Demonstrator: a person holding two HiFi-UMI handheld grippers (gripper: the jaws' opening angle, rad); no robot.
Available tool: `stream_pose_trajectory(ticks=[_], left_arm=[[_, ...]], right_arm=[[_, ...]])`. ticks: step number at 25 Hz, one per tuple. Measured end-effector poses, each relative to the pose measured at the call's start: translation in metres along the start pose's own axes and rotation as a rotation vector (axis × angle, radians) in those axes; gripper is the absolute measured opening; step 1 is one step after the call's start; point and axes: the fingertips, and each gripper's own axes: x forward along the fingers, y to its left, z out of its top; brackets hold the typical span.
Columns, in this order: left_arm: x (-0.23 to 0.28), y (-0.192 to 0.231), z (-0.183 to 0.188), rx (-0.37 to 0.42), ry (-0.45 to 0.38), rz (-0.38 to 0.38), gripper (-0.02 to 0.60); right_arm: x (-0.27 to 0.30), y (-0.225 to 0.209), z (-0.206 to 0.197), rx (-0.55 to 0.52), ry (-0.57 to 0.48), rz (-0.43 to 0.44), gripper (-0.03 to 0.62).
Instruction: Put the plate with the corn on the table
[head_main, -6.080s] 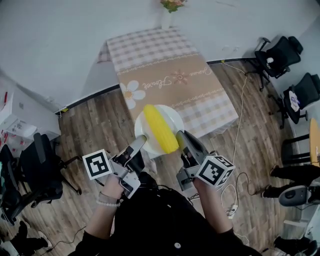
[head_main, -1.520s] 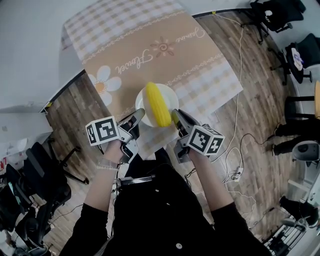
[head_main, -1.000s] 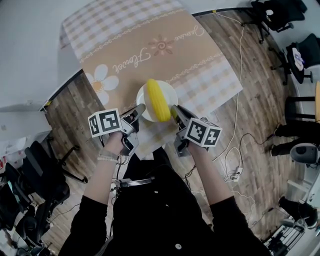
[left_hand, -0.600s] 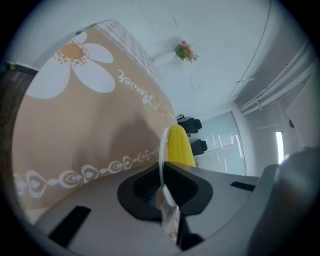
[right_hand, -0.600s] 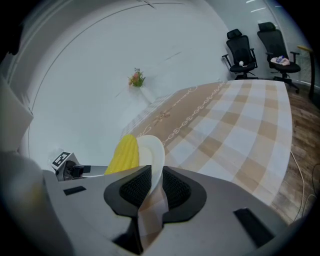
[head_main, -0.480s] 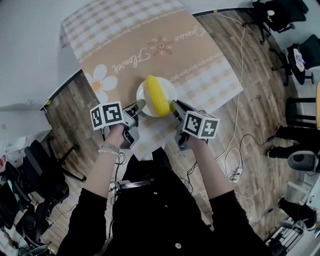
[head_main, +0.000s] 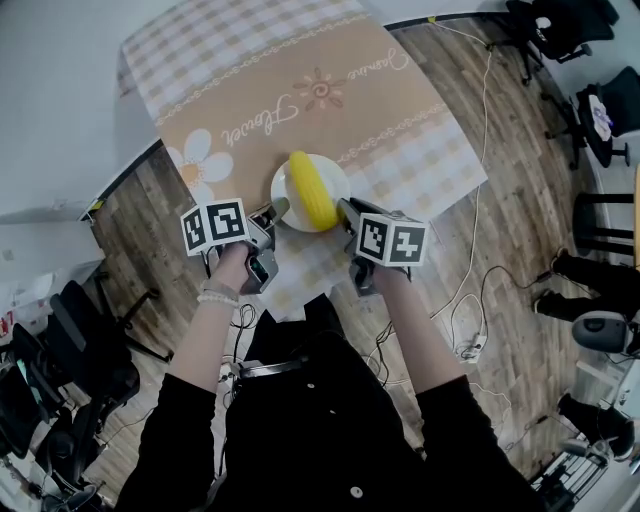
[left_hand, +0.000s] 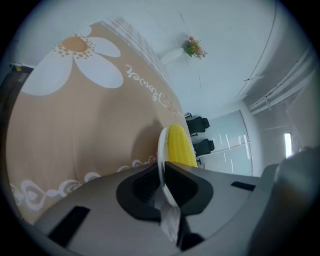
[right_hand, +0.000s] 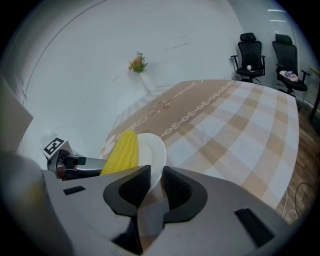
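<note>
A white plate bears a yellow corn cob and hangs low over the near part of the table, which is covered by a tan flowered cloth. Whether the plate touches the cloth I cannot tell. My left gripper pinches the plate's left rim; its jaws have just been opening slightly, with the rim still between them. My right gripper is shut on the opposite rim. The corn lies lengthwise between the two grippers.
A vase of flowers stands at the table's far end by the wall. Black office chairs are at the right and more at the left. Cables run across the wooden floor beside the table.
Both grippers carried the plate forward from beyond the table's near edge to over the cloth, then sank with it. The corn has kept its place on the plate.
</note>
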Motion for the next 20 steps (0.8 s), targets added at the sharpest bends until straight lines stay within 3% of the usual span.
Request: stream_pose_trajectory(ticks=[7, 20], left_arm=[[0.0, 0.004, 0.0, -0.025, 0.006, 0.031, 0.031], [-0.004, -0.002, -0.01, 0.103, 0.098, 0.051, 0.075]], right_arm=[[0.0, 0.001, 0.001, -0.047, 0.015, -0.015, 0.108], [0.0, 0.003, 0.001, -0.078, 0.009, -0.05, 0.109]])
